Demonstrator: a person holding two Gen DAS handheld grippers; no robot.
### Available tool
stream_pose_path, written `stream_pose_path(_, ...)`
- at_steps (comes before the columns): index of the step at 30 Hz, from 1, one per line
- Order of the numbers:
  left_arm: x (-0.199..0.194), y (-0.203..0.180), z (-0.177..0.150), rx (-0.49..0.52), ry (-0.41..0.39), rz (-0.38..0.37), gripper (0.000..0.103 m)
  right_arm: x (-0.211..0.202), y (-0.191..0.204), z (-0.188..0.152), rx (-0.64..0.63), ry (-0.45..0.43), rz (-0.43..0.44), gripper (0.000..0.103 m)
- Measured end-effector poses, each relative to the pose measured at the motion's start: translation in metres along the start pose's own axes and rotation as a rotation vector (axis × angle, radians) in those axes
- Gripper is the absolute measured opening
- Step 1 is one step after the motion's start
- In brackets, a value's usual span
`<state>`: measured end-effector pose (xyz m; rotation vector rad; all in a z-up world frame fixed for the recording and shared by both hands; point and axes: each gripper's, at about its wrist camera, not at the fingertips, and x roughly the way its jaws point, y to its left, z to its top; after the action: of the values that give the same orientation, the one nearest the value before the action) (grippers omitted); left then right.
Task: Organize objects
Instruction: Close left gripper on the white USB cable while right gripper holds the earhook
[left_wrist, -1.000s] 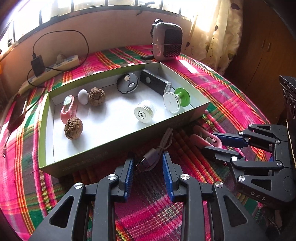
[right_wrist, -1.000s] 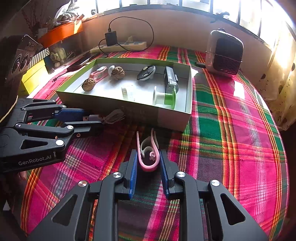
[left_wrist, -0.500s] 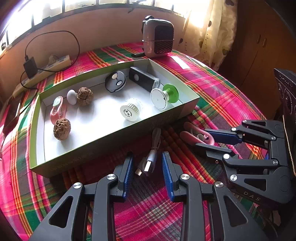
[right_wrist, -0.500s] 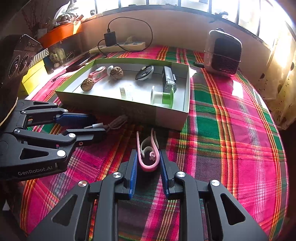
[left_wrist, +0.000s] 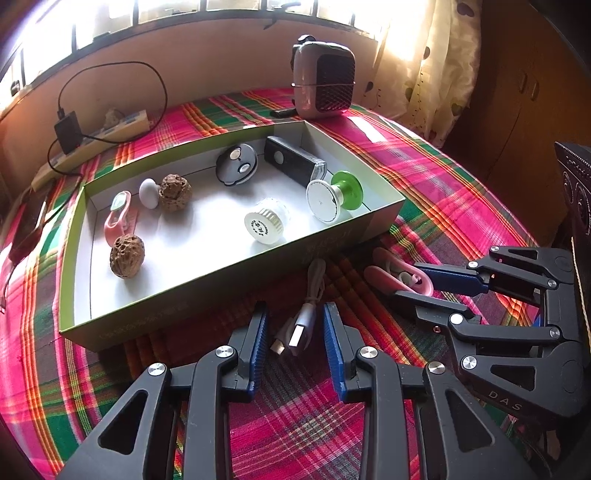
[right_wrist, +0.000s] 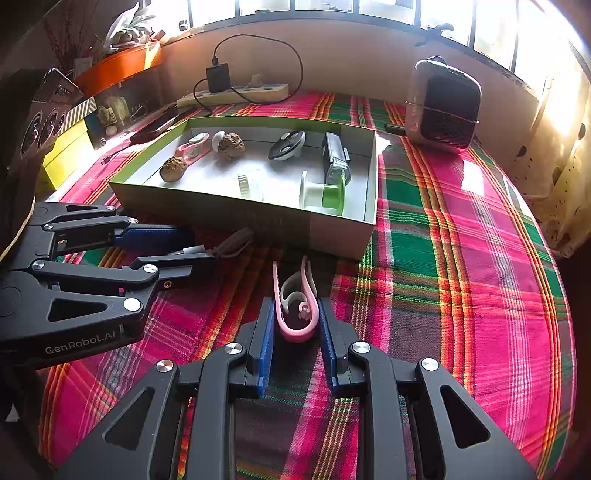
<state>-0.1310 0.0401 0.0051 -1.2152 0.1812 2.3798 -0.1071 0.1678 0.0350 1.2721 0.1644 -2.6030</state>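
From the left wrist view, the green-rimmed box (left_wrist: 384, 216) on the plaid cloth already holds two walnuts, a pink clip, a spool, a white-capped jar and more. The USB cable (left_wrist: 301, 325) lies on the cloth outside it, between the jaws of the left gripper (left_wrist: 295, 339), which have just been closing but stand clear of it. From the right wrist view, the right gripper (right_wrist: 295, 325) is clamped on a pink clip (right_wrist: 297, 314), not yet boxed; both items remain.

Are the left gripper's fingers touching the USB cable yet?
Apart. The left wrist view shows the USB cable between the left gripper fingers, with cloth visible on both sides of the plug. The fingers have just been closing.
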Motion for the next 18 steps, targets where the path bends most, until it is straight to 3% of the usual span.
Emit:
stream_pose_path(3, -0.0004, -0.0001, -0.0008, 0.003, -0.004, 0.02, 0.021, -0.0003, 0.0004, 0.0002, 0.001, 0.0, 0.001, 0.024)
stream_pose_path(18, -0.0018, 0.0, -0.0032, 0.004, -0.01, 0.017, 0.018, -0.0003, -0.0001, 0.0007, 0.001, 0.0, 0.0, 0.024)
